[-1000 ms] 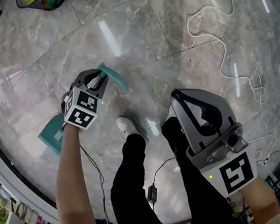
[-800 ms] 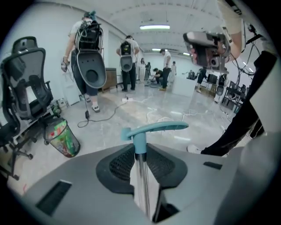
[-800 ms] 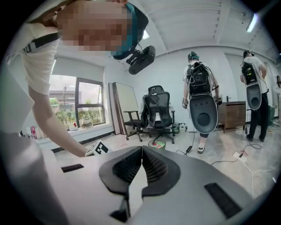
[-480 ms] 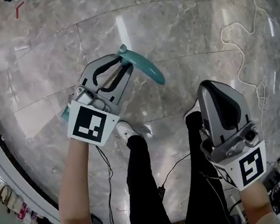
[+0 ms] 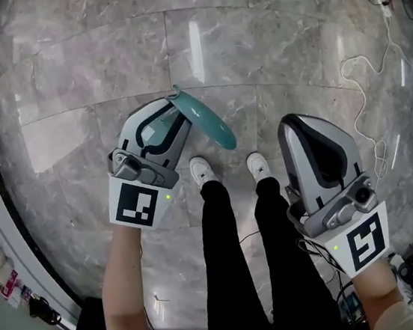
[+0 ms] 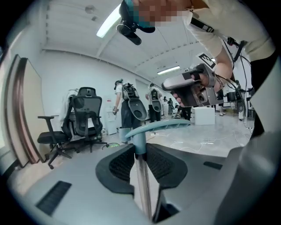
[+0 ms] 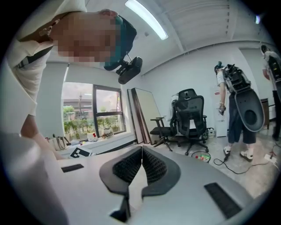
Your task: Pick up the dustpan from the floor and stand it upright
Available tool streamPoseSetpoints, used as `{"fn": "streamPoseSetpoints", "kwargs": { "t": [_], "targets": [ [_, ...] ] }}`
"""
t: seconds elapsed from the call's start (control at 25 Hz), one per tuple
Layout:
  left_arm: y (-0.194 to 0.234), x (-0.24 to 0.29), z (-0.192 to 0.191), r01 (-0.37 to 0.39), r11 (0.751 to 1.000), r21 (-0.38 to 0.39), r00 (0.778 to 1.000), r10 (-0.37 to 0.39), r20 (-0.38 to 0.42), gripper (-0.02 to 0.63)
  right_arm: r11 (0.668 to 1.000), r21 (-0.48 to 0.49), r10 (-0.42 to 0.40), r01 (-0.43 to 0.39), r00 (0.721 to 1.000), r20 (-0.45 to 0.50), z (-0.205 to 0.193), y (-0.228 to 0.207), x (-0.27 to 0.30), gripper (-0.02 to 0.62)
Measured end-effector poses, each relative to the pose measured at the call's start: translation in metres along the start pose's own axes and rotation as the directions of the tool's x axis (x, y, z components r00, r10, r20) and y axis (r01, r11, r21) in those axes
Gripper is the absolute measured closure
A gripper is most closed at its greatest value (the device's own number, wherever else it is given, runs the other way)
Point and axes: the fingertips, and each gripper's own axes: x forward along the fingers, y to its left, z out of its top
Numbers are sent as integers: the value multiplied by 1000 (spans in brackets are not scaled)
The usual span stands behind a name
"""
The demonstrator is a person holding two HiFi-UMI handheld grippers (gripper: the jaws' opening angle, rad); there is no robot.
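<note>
Left gripper: my jaws are clamped on the dustpan, pads pressing both sides of its metal rod just under the teal handle.
Dustpan: up at my left jaws above the floor, in front of my shoes; the handle juts past the jaw tips to the right; I cannot see the pan.
Right gripper: my jaws are pressed together with nothing between them, apart from the dustpan.
Cable: white, on the floor at the right.
</note>
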Motion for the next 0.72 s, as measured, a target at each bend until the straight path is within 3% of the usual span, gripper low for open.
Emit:
{"fn": "streamPoseSetpoints", "kwargs": {
  "t": [0.2, 0.4, 0.72],
  "targets": [
    [10, -51, -9, -104, 993, -56, 993, 106, 43, 515, 991, -53, 118, -120, 992, -49, -1, 49, 11, 578],
    [16, -91, -19, -194, 976, -103, 978, 200, 55, 515, 982, -72, 169, -174, 983, -69, -3, 83, 19, 578],
    [10, -110, -20, -278, 961, -11, 960, 278, 39, 515, 975, -88, 199, -205, 977, -81, -3, 111, 18, 578]
  ]
}}
